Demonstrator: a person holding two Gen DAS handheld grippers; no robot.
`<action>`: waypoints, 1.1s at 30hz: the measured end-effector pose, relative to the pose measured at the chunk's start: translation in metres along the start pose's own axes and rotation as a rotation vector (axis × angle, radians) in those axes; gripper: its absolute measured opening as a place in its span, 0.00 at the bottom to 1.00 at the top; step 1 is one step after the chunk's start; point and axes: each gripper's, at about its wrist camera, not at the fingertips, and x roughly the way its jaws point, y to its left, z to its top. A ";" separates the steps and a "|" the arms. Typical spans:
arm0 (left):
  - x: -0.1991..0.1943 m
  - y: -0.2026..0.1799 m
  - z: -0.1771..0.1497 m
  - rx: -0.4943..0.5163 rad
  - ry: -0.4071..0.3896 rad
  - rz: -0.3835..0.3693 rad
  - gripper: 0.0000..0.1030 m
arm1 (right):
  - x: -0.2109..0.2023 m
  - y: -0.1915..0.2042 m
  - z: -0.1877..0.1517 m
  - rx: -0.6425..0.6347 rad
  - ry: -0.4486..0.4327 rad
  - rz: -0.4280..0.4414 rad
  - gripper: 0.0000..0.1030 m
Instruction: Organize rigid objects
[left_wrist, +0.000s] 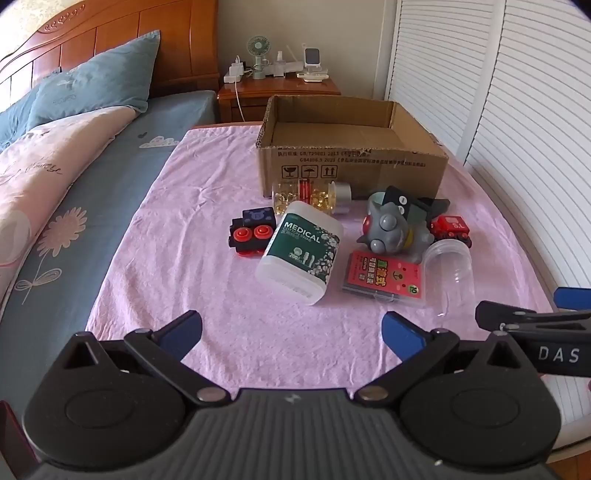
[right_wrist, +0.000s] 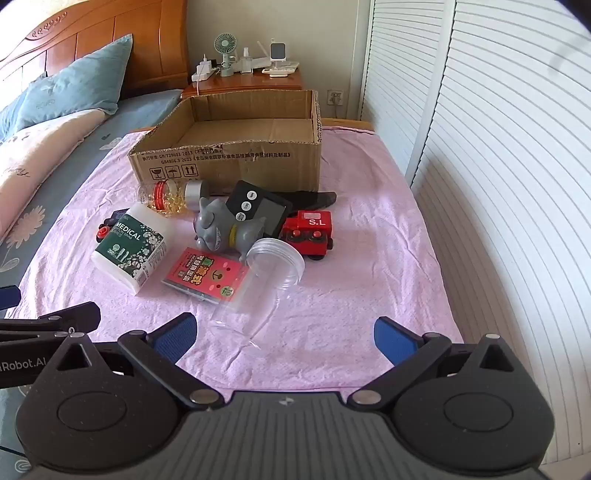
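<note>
Nearest, both spread wide and gripping nothing: left gripper (left_wrist: 291, 328), right gripper (right_wrist: 284, 332), low over pink cloth (right_wrist: 369, 258). Just beyond right gripper, clear plastic jar (right_wrist: 266, 280) on its side, mouth toward cardboard box (right_wrist: 229, 162). Left of jar: red card pack (right_wrist: 205, 275), then white medical swab tub (right_wrist: 131, 249). Between jar and box: grey toy figure (right_wrist: 221, 229), red toy train (right_wrist: 308, 230), capsule bottle (right_wrist: 171, 195). Left of swab tub, black toy train (left_wrist: 251, 230).

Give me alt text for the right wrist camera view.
The open right claw hovers over a pink cloth, facing a clear jar lying on its side, scattered toys and bottles, and an empty cardboard box behind.
</note>
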 end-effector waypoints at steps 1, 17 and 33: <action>0.000 0.000 0.000 0.000 0.001 0.002 0.99 | 0.000 0.000 0.000 -0.002 0.005 -0.003 1.00; 0.000 0.000 0.000 -0.006 -0.007 -0.005 0.99 | -0.001 0.000 0.001 -0.004 -0.003 -0.005 1.00; 0.000 0.000 0.001 -0.007 -0.007 -0.006 0.99 | -0.001 0.000 0.001 -0.004 -0.003 -0.005 1.00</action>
